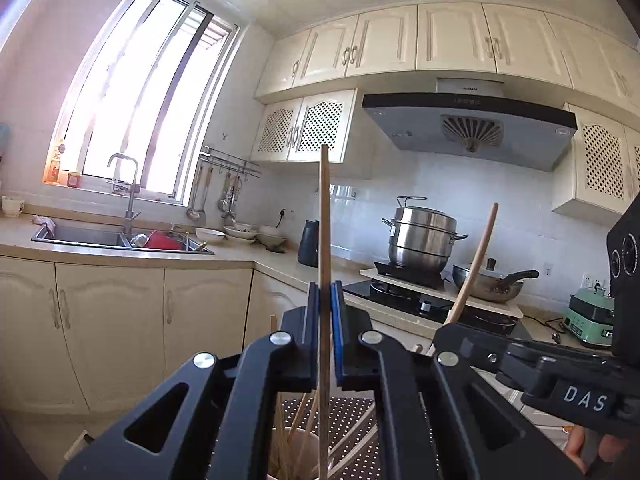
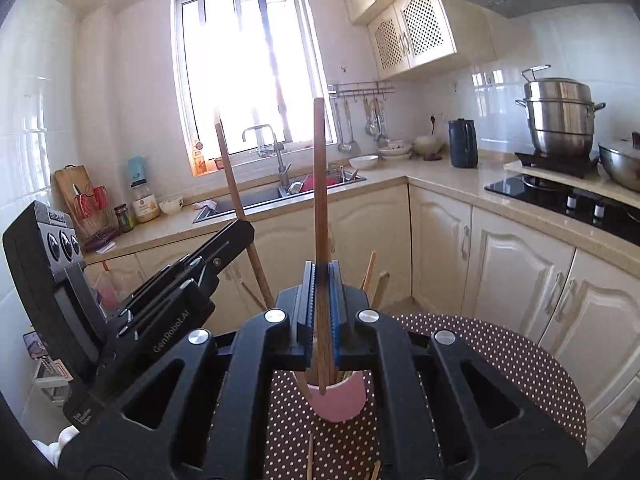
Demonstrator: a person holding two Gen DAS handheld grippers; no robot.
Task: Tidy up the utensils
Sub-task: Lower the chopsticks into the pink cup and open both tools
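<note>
My left gripper point(image 1: 325, 292) is shut on a wooden chopstick point(image 1: 325, 216) that stands upright, its lower end over a cup point(image 1: 298, 446) holding several chopsticks. My right gripper point(image 2: 323, 280) is shut on another brown chopstick point(image 2: 320, 184), upright, its tip just inside a pink cup point(image 2: 340, 402) with several chopsticks. The right gripper also shows in the left wrist view point(image 1: 460, 320) with its chopstick point(image 1: 478, 258). The left gripper shows in the right wrist view point(image 2: 244, 228), with its chopstick point(image 2: 232, 176). Loose chopsticks point(image 2: 310, 456) lie on the dotted tablecloth.
The cups stand on a round table with a brown polka-dot cloth point(image 2: 500, 360). Behind are cream cabinets point(image 2: 516, 280), a sink point(image 1: 120, 236) with dishes, a stove point(image 1: 420, 300) with a steel pot point(image 1: 424, 240) and pan point(image 1: 492, 280), and a dark kettle point(image 2: 463, 144).
</note>
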